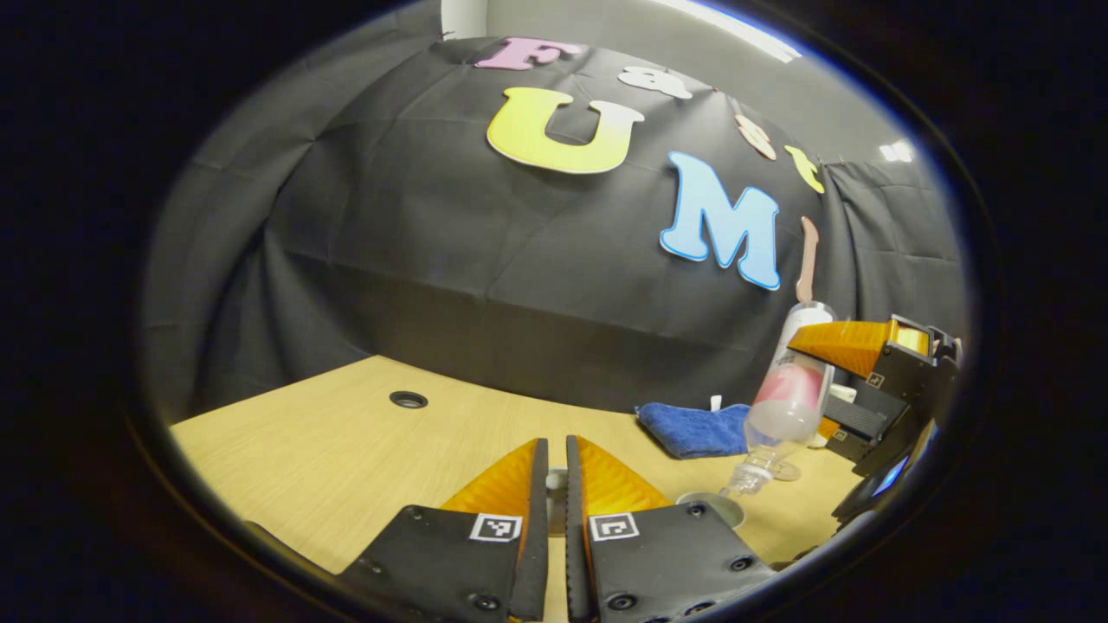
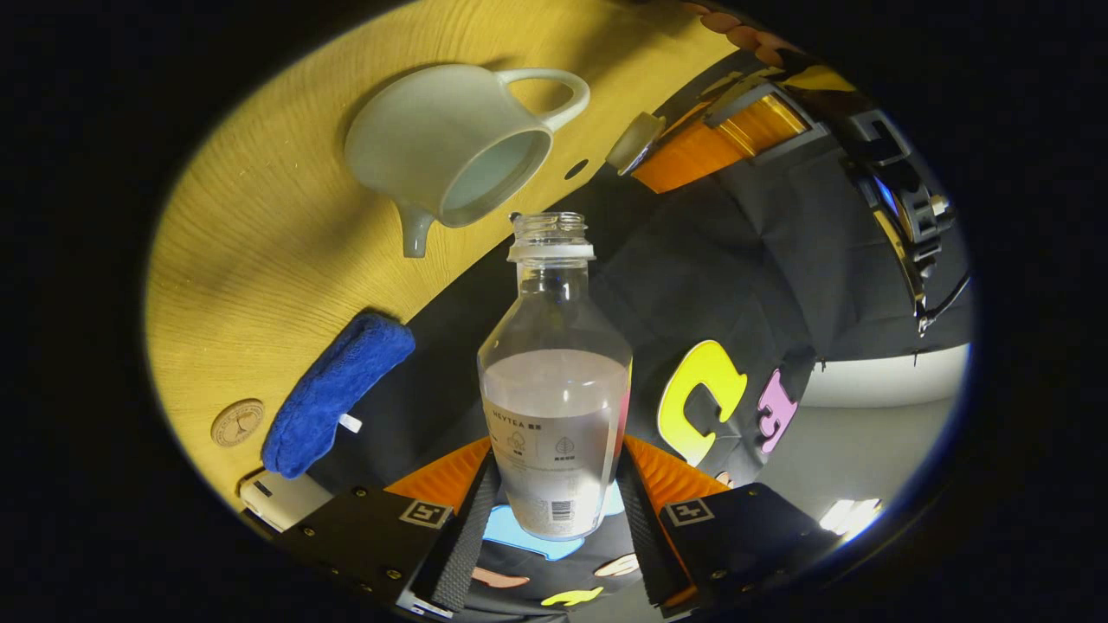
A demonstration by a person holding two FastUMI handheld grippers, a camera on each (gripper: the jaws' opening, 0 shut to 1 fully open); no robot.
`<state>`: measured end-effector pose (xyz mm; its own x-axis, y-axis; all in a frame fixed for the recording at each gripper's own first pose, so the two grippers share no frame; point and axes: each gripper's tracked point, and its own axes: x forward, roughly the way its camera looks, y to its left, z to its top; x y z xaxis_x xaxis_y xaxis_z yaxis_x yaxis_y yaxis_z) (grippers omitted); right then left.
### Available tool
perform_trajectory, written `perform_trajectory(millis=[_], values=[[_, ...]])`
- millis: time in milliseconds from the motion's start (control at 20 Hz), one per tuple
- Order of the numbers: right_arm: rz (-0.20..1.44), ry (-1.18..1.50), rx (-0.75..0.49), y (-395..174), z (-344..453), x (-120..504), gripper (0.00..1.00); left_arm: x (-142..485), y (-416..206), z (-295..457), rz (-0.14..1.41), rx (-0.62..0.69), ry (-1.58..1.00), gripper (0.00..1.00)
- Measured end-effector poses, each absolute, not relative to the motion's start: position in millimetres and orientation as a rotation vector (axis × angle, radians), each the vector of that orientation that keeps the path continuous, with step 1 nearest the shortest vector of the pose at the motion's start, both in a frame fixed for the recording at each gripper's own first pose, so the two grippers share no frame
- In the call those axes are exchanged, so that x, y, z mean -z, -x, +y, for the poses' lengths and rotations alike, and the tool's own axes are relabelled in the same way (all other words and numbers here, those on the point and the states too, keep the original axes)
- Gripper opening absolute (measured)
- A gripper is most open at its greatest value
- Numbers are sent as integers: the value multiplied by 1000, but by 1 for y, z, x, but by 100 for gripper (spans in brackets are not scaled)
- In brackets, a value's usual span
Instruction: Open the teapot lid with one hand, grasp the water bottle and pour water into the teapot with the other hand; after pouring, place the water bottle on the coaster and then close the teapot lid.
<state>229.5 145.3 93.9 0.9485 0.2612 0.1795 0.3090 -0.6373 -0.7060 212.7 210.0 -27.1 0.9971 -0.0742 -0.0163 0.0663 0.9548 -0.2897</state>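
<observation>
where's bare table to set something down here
Free: the wide wooden tabletop around the cable hole. Crowded: the far end, where blue cloth, tilted water bottle, open teapot and coaster cluster.

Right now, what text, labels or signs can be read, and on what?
Water bottle label: printed text and a barcode, too small to read reliably.
Coaster: round stamped emblem, too small to read.
Square markers on left gripper and right gripper: coded patterns, no words.
</observation>
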Motion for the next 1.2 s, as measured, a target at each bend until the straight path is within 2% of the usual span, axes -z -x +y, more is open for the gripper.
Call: perform_trajectory(millis=[350,700,1000,1200], values=[[-283,2041,-6,-231,129,-72,74,28,-214,207,32,76,285,15],[-109,1667,-67,-240,94,-53,75,29,-214,201,44,83,256,15],[8,1388,-69,-241,64,-47,75,30,-213,196,45,88,217,15],[120,1099,-82,-242,36,-34,75,27,-214,196,42,87,210,15]])
